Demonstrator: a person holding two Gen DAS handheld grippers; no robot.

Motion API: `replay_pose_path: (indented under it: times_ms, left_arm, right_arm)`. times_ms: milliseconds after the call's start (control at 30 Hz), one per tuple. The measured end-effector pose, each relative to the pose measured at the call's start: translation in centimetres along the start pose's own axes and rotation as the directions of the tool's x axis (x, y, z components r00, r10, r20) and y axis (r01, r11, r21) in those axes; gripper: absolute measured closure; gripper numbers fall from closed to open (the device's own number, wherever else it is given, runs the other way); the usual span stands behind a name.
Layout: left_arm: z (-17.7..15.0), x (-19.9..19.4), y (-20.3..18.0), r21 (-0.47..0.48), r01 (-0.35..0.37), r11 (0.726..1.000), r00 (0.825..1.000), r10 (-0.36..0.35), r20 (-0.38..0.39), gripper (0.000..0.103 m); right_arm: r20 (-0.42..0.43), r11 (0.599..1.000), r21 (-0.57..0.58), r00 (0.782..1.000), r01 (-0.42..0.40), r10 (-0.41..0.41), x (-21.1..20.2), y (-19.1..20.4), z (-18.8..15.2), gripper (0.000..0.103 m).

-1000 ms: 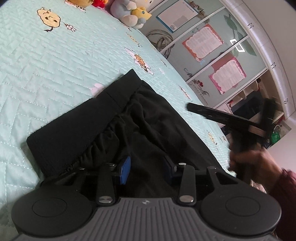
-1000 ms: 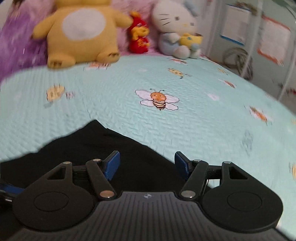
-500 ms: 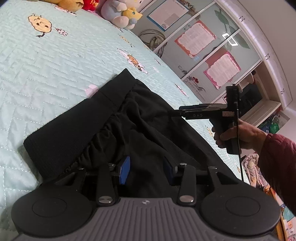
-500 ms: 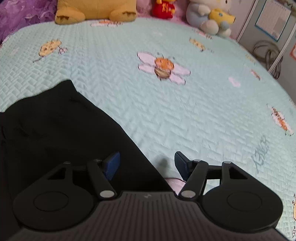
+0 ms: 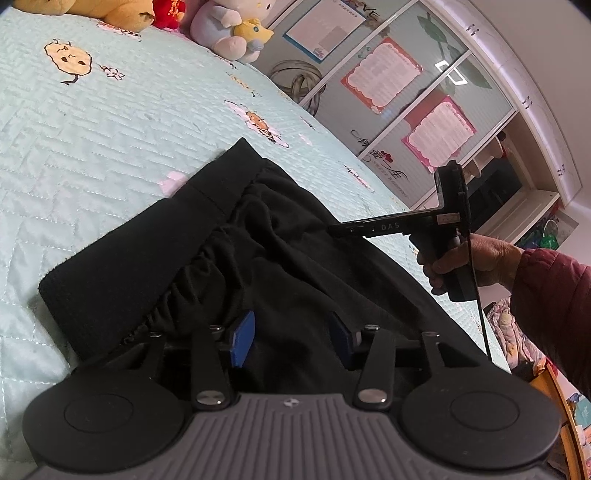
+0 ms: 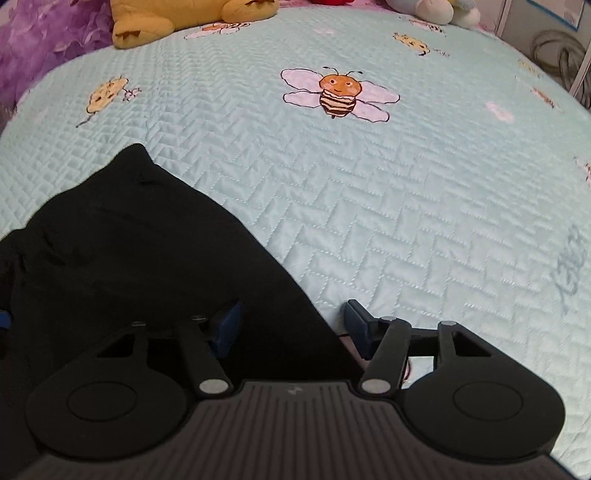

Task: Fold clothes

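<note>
Mint-green quilted bedspread (image 6: 406, 221) carries black trousers (image 5: 236, 266), waistband toward the stuffed toys (image 5: 229, 29) at its far edge. Left gripper (image 5: 291, 332) hovers over the cloth, jaws opening, nothing pinched. Right gripper (image 6: 291, 325) straddles the trousers' right edge, jaws closing, not yet pressing. Best to catch both layers squarely before lifting.

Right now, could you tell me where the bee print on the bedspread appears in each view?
Left wrist view: bee print upper centre, beyond the black trousers.
Right wrist view: bee print upper centre, right of the trousers.
Shared landmark: yellow plush toy at the top edge.
</note>
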State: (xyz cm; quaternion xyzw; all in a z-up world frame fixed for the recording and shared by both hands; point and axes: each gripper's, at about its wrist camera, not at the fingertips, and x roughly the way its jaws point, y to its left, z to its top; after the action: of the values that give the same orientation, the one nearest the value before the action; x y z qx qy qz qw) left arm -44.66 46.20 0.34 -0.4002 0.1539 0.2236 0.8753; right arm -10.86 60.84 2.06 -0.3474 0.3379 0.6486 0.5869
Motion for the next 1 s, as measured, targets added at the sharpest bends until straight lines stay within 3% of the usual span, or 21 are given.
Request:
replay_pose_path:
  times_ms: [100, 167, 267, 433, 567, 667, 833, 900, 1000]
  left_arm:
    - [0.0, 0.0, 0.0, 0.002, 0.0, 1.0, 1.0, 0.0, 0.001, 0.053]
    - [0.0, 0.1, 0.0, 0.003, 0.0, 1.0, 1.0, 0.0, 0.001, 0.053]
    - [0.1, 0.2, 0.1, 0.005, 0.0, 1.0, 1.0, 0.0, 0.001, 0.052]
    - [0.3, 0.0, 0.1, -0.022, 0.009, 1.0, 1.0, -0.009, 0.006, 0.051]
    - [0.8, -0.7, 0.2, -0.101, 0.048, 0.994, 0.999, -0.045, 0.025, 0.041]
    - [1.4, -0.9, 0.0, -0.179, 0.099, 0.979, 0.995, -0.097, 0.019, 0.041]
    - [1.9, -1.9, -2.8, -0.17, 0.215, 0.962, 0.976, -0.21, 0.049, 0.036]
    - [1.9, -1.1, -3.1, -0.219, 0.205, 0.954, 0.978, -0.205, 0.023, 0.035]
    - [2.0, 0.1, -3.0, -0.295, 0.15, 0.944, 0.988, -0.155, 0.007, 0.035]
  right_arm:
    - [-0.002, 1.0, 0.003, 1.0, -0.017, 0.017, -0.2, 0.2, 0.0, 0.059]
    - [-0.005, 1.0, -0.027, 1.0, -0.008, 0.008, -0.4, 0.7, 0.1, 0.078]
    - [0.001, 0.995, -0.088, 0.999, 0.044, -0.044, -1.0, 2.3, 0.1, 0.094]
    - [0.089, 0.973, -0.158, 0.984, 0.169, -0.156, -3.2, 5.6, -1.4, 0.098]
    - [0.217, 0.948, -0.164, 0.947, 0.274, -0.237, -6.4, 8.8, -3.8, 0.098]
    - [0.294, 0.925, -0.167, 0.912, 0.343, -0.285, -8.6, 11.7, -6.3, 0.099]
    - [0.378, 0.842, -0.255, 0.85, 0.476, -0.366, -9.7, 18.1, -11.8, 0.099]
    - [0.404, 0.825, -0.258, 0.832, 0.503, -0.381, -9.5, 20.1, -13.9, 0.099]
    - [0.451, 0.737, -0.335, 0.787, 0.587, -0.422, -8.7, 22.8, -16.8, 0.1]
